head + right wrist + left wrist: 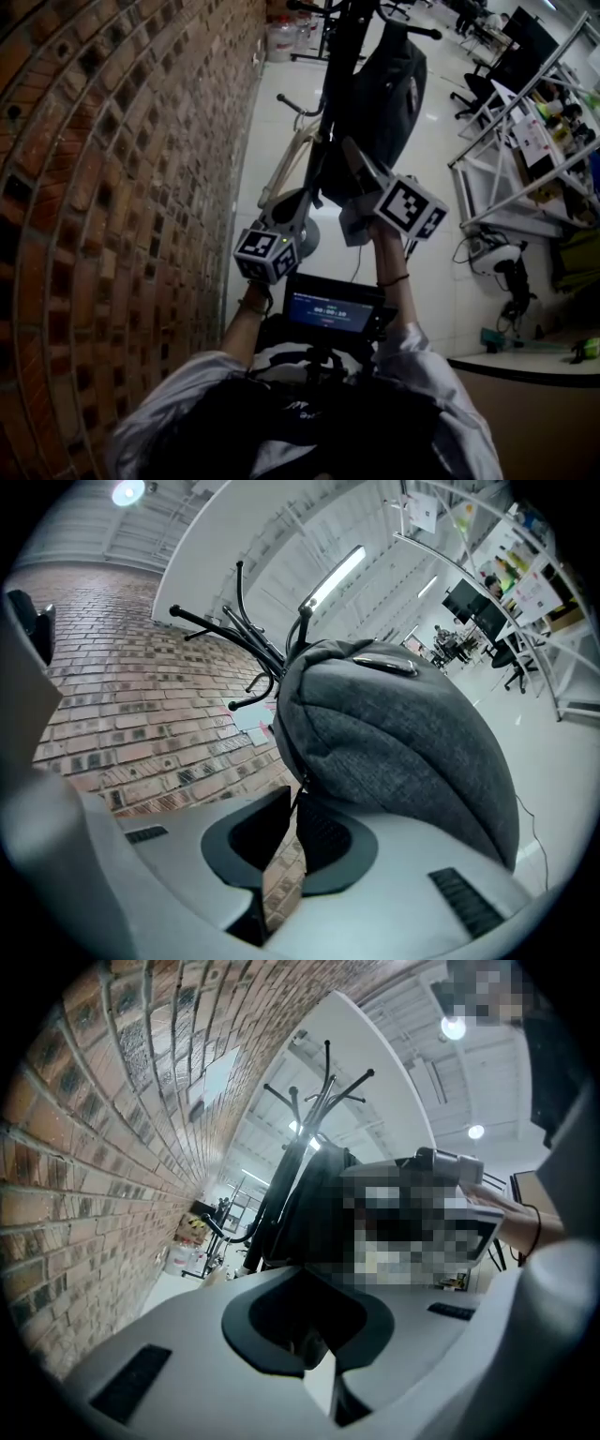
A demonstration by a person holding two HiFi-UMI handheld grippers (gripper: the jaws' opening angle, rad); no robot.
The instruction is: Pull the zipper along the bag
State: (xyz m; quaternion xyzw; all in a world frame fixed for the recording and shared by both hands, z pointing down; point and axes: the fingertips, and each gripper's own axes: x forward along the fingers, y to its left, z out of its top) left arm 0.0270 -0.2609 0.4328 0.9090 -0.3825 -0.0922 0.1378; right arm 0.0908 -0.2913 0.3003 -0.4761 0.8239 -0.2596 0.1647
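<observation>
A grey backpack point(386, 89) hangs from a black coat rack point(339, 56) beside the brick wall. In the right gripper view the backpack point(403, 752) bulges just above the jaws. Its thin dark zipper pull point(298, 797) hangs down between the tips of my right gripper point(292, 810). The jaws stand a narrow slit apart, with brick showing through, and the pads do not press on the pull. In the head view the right gripper point(361, 167) reaches the bag's lower edge. My left gripper point(294, 208) points at the bag's underside from the left. Its jaws point(314, 1337) show a thin gap, and a grip is unclear.
A brick wall point(112, 187) runs along the left. A beige tubular frame point(289, 159) and the rack's base stand below the bag. White metal racks point(525, 159), desks and office chairs point(473, 89) fill the right. A small screen point(333, 307) sits at the person's chest.
</observation>
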